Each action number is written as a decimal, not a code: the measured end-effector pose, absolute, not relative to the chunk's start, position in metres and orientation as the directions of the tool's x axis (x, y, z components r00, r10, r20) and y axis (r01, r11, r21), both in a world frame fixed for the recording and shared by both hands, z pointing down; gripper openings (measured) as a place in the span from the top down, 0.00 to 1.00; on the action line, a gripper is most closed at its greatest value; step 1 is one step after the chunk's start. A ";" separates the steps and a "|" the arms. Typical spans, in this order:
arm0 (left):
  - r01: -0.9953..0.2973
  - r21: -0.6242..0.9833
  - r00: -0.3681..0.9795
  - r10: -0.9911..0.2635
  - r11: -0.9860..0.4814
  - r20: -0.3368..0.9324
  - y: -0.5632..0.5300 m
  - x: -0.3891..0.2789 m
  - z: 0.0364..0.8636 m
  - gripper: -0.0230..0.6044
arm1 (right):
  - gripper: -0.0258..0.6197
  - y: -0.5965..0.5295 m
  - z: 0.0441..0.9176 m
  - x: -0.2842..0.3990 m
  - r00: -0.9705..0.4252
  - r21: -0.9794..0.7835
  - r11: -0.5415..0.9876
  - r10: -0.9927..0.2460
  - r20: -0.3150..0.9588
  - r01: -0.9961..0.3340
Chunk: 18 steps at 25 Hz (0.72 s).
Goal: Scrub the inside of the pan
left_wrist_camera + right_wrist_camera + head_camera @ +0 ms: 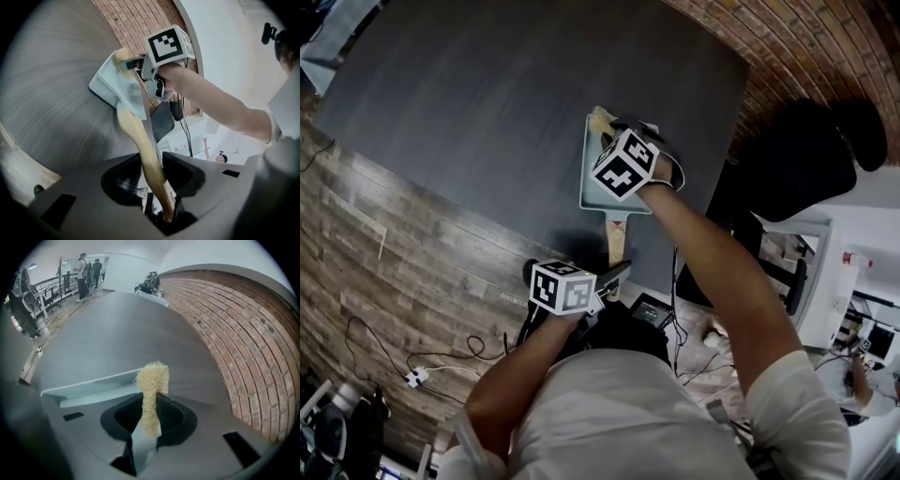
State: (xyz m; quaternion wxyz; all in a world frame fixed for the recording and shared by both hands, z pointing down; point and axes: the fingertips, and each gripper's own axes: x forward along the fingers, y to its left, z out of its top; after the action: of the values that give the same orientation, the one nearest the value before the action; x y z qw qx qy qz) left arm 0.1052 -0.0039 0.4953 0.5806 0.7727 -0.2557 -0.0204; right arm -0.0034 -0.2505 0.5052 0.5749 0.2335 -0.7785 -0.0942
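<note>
A pale green square pan (592,187) lies near the right edge of the dark table (487,94), its wooden handle (617,242) pointing toward me. My left gripper (602,279) is shut on that handle (149,161), which runs between both jaws. My right gripper (623,141) hovers over the pan's far side, shut on a tan scrub pad (152,380) that sticks out past its jaws (152,401). Below the pad, the pan's rim (84,389) shows. In the left gripper view, the pad (123,55) sits at the pan's (112,84) far edge.
A brick wall (243,333) runs along the table's right side. A black chair (797,150) stands to the right of the table. Cables and a power strip (414,377) lie on the wooden floor (384,281). People stand far off (86,268).
</note>
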 end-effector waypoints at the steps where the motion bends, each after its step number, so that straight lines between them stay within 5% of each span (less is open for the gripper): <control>1: -0.379 0.903 0.870 -0.411 -0.202 0.273 -0.003 0.106 0.495 0.74 | 0.82 -0.249 0.510 -0.004 -0.216 0.422 0.876 -0.470 0.856 -0.235; 18: -0.420 0.850 0.893 -0.310 -0.318 0.326 -0.001 0.108 0.494 0.72 | 0.83 -0.225 0.528 -0.005 -0.146 0.319 0.946 -0.309 0.940 0.056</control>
State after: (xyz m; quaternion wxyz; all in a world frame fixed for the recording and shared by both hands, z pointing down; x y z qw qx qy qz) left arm 0.1082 -0.0014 0.4944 0.5385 0.8103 -0.2255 0.0510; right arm -0.0046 -0.2251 0.5283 0.6479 0.0849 -0.7438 -0.1408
